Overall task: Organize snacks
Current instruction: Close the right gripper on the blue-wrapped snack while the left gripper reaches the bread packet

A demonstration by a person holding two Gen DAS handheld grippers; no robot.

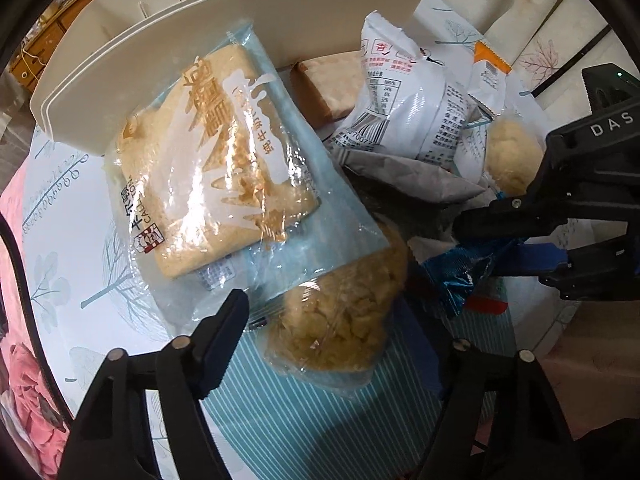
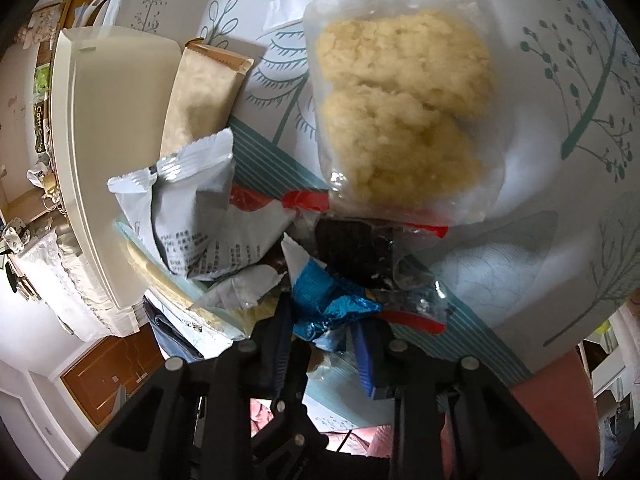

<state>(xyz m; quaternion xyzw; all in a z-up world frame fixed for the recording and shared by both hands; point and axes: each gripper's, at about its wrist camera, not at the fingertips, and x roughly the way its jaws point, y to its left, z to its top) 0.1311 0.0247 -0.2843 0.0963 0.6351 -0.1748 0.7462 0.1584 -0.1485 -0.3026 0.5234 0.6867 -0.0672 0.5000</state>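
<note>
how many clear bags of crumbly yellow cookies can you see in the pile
2: one cookie bag lies between the left gripper's fingers, partly under the toast packet; another cookie bag lies ahead of the right gripper. More may be hidden.

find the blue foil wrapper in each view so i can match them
Left wrist: blue foil wrapper sits right of centre, between the right gripper's fingers.
Right wrist: it sits low centre, between that gripper's own fingertips.
Shared landmark: white printed packet beside the cream tray.
</note>
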